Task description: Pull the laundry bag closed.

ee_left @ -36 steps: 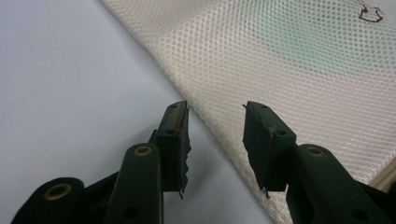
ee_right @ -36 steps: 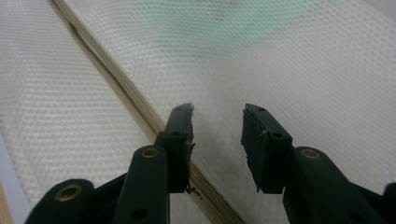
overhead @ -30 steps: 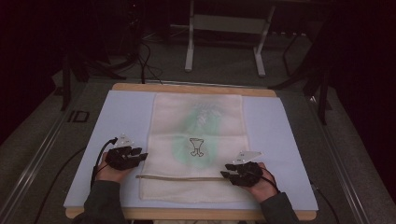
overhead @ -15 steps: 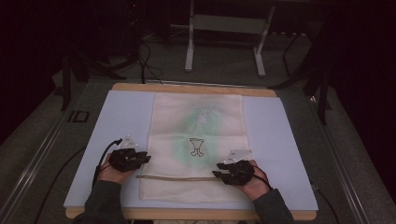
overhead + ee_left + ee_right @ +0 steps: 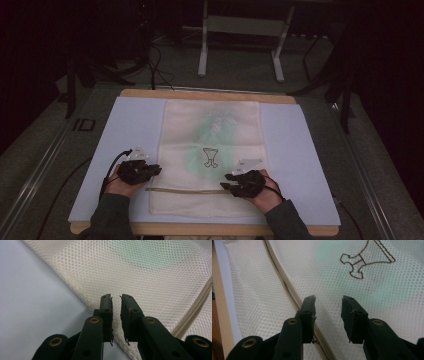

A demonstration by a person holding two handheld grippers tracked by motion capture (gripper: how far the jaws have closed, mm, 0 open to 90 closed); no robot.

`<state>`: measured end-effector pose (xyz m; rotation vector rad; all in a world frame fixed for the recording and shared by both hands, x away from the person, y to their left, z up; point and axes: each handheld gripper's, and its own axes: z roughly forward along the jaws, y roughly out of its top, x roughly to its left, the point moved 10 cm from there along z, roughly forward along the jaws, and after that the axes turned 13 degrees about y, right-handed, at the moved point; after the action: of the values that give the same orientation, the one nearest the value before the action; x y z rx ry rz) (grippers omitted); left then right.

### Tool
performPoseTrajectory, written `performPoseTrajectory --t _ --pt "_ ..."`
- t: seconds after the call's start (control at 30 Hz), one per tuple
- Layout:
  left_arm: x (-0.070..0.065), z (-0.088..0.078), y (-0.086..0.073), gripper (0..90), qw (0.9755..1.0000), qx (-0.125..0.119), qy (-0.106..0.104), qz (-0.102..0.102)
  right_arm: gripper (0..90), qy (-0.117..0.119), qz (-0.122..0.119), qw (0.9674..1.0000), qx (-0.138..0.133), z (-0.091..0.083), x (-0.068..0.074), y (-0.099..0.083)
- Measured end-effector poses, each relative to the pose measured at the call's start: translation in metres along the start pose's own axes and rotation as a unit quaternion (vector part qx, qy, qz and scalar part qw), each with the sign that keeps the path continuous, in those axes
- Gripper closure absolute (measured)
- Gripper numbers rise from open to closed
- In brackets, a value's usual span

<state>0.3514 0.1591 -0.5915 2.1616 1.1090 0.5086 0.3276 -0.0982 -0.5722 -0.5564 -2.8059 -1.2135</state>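
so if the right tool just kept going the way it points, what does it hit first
Probably the white mesh bag itself. The right tool, its jaws apart, aims low across the mesh just beside the beige zipper, toward the brown embroidered figure. Its height above the fabric is unclear.

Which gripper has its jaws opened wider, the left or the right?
The right gripper: a wide gap separates its jaws above the mesh bag, near the zipper. The left gripper shows a narrow slit.

A cream mesh bag lay flat mid-table, its zipper running across near the near edge.
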Motion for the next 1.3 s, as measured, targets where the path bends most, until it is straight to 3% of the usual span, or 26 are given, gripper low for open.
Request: performPoseTrajectory --t 0.3,1.3 --pt "-0.005 0.002 -0.002 79.5 0.9998 0.010 -0.012 0.009 63.8 0.009 -0.014 0.9999 0.001 0.010 0.007 0.010" --pt "-0.007 0.007 -0.008 89.5 0.9990 0.038 -0.015 0.019 63.9 0.047 -0.063 0.9969 0.008 0.050 0.037 0.043"
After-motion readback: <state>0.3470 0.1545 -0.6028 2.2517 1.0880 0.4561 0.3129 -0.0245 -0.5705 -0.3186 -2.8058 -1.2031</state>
